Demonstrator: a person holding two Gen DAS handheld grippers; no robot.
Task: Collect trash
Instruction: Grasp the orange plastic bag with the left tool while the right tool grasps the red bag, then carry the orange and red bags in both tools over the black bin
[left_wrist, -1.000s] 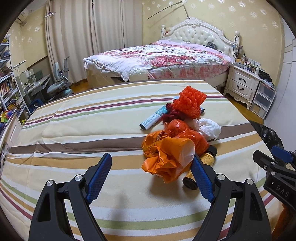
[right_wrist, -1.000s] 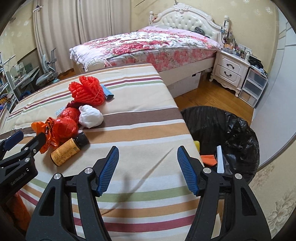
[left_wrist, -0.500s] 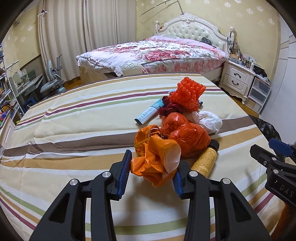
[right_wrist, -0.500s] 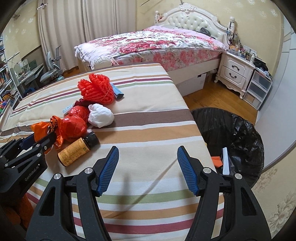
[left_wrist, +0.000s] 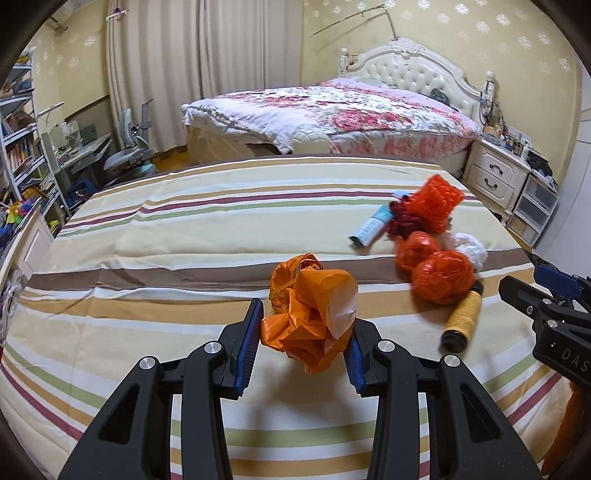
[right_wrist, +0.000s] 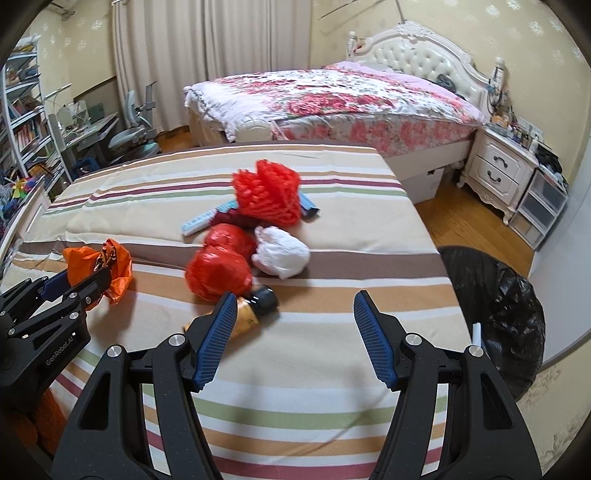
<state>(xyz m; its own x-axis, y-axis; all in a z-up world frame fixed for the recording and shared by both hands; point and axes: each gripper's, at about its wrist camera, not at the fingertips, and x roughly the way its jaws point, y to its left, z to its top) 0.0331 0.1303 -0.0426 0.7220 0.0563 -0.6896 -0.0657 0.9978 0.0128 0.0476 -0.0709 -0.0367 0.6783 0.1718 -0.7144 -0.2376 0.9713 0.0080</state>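
Note:
My left gripper (left_wrist: 308, 314) is shut on a crumpled orange plastic bag (left_wrist: 314, 295), which sits just above the striped bed cover (left_wrist: 184, 240), apart from the trash pile. The right wrist view shows that bag (right_wrist: 98, 264) at the far left, in the left gripper (right_wrist: 55, 288). My right gripper (right_wrist: 295, 295) is open and holds nothing. Its left finger is next to a yellow bottle with a black cap (right_wrist: 258, 302). The pile holds two red bags (right_wrist: 218, 269), a white wad (right_wrist: 282, 254), a red net (right_wrist: 267, 197) and a blue-white tube (left_wrist: 373, 225).
A bin lined with a black bag (right_wrist: 498, 302) stands on the wooden floor off the bed's right edge. Beyond are a floral bed (right_wrist: 332, 96), a white nightstand (right_wrist: 498, 173), a desk chair (left_wrist: 129, 158) and bookshelves (left_wrist: 18, 147) at the left.
My left gripper closed on the orange bag and carried it left, away from the pile. My right gripper swung left from the bin side toward the bottle.

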